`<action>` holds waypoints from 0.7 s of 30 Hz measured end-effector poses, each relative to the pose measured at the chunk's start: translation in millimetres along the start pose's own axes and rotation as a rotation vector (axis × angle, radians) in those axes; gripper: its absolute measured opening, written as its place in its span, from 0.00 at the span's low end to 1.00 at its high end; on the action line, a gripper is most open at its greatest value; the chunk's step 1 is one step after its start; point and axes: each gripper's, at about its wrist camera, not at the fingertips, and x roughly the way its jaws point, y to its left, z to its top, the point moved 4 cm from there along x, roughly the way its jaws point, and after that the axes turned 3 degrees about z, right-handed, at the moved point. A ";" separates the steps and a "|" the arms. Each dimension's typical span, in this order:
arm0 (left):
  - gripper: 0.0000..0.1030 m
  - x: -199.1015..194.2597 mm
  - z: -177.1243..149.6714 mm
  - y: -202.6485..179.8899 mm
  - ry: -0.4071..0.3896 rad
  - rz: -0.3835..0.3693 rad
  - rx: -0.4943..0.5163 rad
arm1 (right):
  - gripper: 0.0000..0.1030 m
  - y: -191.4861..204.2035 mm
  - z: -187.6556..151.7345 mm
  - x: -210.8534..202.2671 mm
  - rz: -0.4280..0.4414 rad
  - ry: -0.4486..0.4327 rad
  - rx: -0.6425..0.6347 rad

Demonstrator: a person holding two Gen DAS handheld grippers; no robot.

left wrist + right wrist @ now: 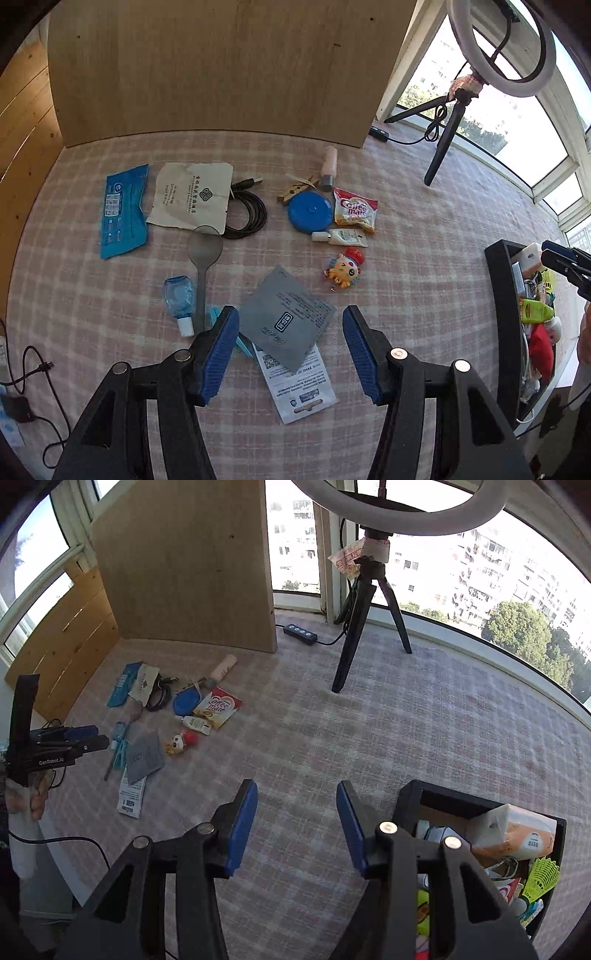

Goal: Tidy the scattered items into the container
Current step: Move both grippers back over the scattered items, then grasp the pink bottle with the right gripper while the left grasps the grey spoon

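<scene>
left wrist view: left gripper [290, 354] agape over grey sachet [286, 319], six o'clock of the pile; right gripper [297, 825] agape, empty beside container [406, 805]; next, pinching the sachet edge.

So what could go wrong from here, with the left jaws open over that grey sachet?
1. The grey sachet overlaps a white leaflet and lies flat on the checked cloth; the left gripper, jaws open, may pinch both sheets or bunch the cloth.
2. The black container already looks crowded, with a tissue pack on top, so added items may slide out.
</scene>
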 end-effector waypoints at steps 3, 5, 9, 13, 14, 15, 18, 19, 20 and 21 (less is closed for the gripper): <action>0.54 10.5 8.1 23.4 0.003 0.031 -0.045 | 0.46 27.6 28.6 28.3 0.044 0.013 -0.010; 0.55 17.9 12.8 34.0 0.009 0.042 -0.061 | 0.46 44.0 46.4 46.8 0.065 0.023 -0.013; 0.55 32.2 20.7 46.9 0.025 0.054 -0.079 | 0.46 69.5 77.1 85.6 0.076 0.053 -0.008; 0.55 47.6 25.4 55.5 0.046 0.074 -0.077 | 0.46 84.3 97.3 121.5 0.066 0.090 -0.010; 0.55 51.7 26.5 57.1 0.052 0.076 -0.076 | 0.46 86.1 100.4 129.6 0.064 0.102 -0.007; 0.55 55.9 27.7 58.0 0.058 0.078 -0.074 | 0.46 86.8 103.4 137.9 0.066 0.117 0.000; 0.55 66.0 32.3 58.8 0.068 0.078 -0.069 | 0.46 87.8 111.7 161.6 0.073 0.154 0.028; 0.55 69.0 34.3 58.0 0.070 0.078 -0.063 | 0.46 88.0 114.3 168.6 0.068 0.162 0.035; 0.55 71.6 36.1 57.3 0.070 0.085 -0.054 | 0.46 88.6 116.3 174.7 0.065 0.169 0.040; 0.55 74.3 37.8 56.8 0.069 0.099 -0.044 | 0.46 89.3 118.5 181.5 0.066 0.178 0.047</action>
